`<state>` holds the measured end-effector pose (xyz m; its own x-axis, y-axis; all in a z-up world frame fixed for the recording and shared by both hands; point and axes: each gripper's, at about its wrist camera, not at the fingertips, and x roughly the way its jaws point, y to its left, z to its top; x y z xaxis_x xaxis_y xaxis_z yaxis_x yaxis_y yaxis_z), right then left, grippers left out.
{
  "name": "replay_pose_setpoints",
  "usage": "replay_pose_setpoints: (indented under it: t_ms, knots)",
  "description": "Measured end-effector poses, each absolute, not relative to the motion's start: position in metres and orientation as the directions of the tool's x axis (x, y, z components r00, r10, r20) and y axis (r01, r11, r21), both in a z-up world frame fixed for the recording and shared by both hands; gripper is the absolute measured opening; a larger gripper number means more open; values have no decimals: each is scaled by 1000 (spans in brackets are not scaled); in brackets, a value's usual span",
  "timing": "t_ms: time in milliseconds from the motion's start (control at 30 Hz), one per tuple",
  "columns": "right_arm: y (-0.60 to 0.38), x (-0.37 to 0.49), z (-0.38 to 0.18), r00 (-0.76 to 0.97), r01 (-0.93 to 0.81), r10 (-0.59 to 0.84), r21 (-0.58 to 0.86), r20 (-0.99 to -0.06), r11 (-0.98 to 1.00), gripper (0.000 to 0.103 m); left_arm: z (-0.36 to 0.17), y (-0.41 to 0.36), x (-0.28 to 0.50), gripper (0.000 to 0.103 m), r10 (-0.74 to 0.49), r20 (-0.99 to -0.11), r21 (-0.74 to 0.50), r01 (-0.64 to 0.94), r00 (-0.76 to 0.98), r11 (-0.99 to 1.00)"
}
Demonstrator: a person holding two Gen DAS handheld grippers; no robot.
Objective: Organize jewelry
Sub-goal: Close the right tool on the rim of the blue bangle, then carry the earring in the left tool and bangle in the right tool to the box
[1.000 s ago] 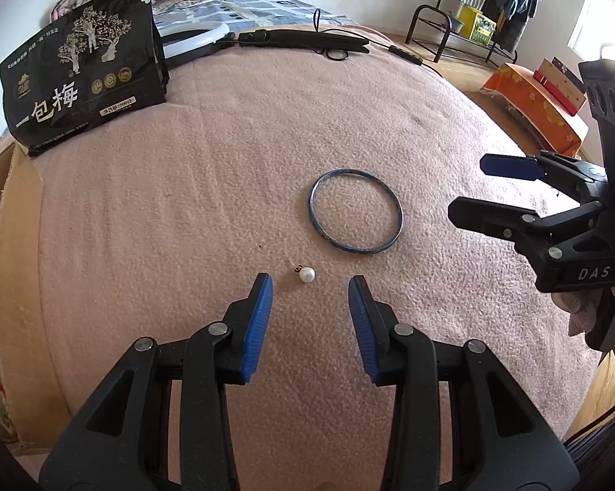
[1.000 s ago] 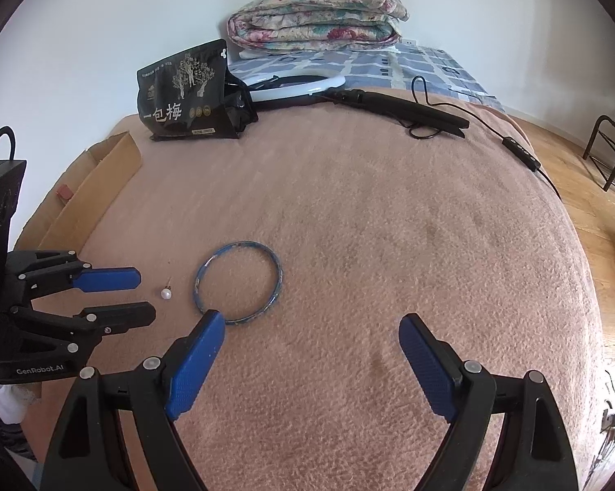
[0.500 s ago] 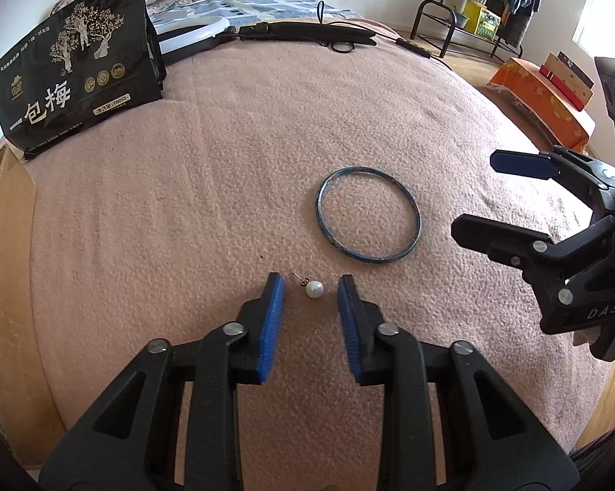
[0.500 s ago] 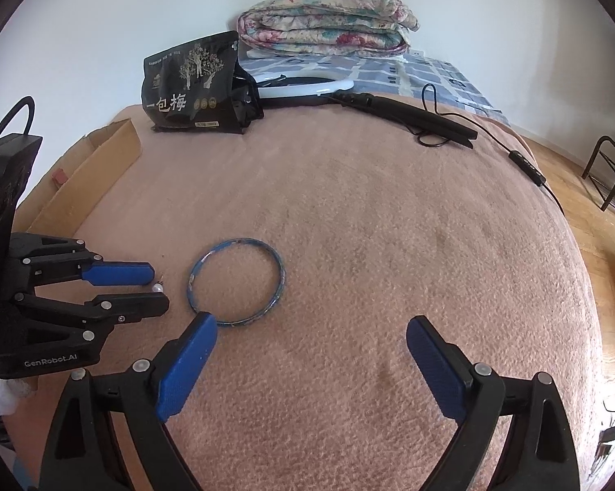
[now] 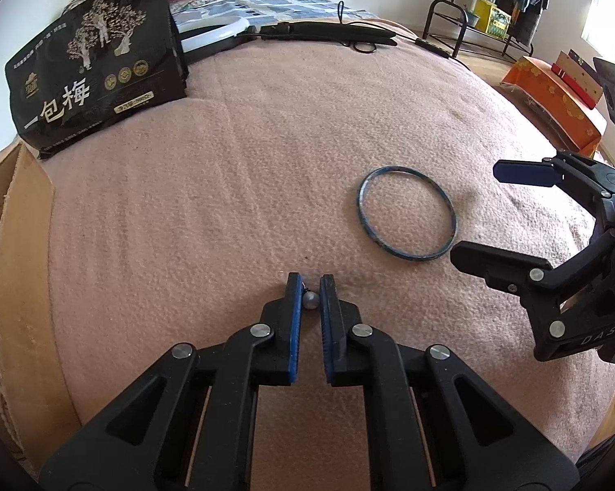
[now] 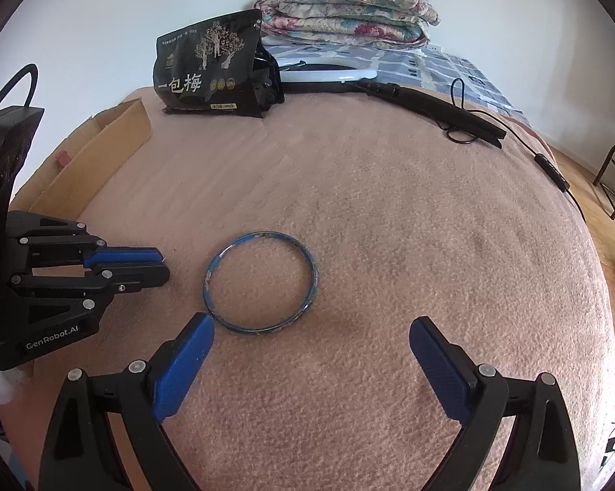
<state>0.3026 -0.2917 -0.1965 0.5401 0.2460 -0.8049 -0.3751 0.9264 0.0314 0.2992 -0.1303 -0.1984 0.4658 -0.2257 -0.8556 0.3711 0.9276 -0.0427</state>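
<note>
A small white pearl earring lies on the pink blanket between the blue pads of my left gripper, which is shut on it. In the right wrist view the left gripper is at the left, jaws nearly together, and the pearl is hidden. A blue bangle lies flat on the blanket to the right of the left gripper; it also shows in the right wrist view. My right gripper is wide open and empty, low over the blanket just in front of the bangle; it also shows in the left wrist view.
A black snack bag stands at the far side of the blanket. A ring light with black handle and cable lies at the back right. A cardboard box borders the left edge. Folded quilts are stacked behind.
My left gripper's jaws have closed from wide apart onto the pearl earring. The right gripper has moved a little closer to the bangle and stays open.
</note>
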Motion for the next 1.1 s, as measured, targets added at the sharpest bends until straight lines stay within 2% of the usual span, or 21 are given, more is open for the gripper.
replay_pose_setpoints:
  t_ms: [600, 667, 833, 1100]
  knots:
    - [-248, 328, -212, 500, -399, 198, -22, -843, 917, 100, -196, -97, 300, 7, -220, -860, -70, 322, 461, 944]
    - [-248, 331, -212, 495, -391, 195, -17, -847, 920, 96, -195, -96, 300, 7, -220, -859, -70, 321, 462, 945]
    - [-249, 334, -208, 487, -379, 205, 6, -849, 925, 74, -192, -93, 298, 7, -222, -856, -73, 316, 467, 946]
    - [-250, 329, -199, 509, -360, 185, -13, -841, 933, 74, -179, -92, 292, 7, -237, -841, -82, 318, 486, 944]
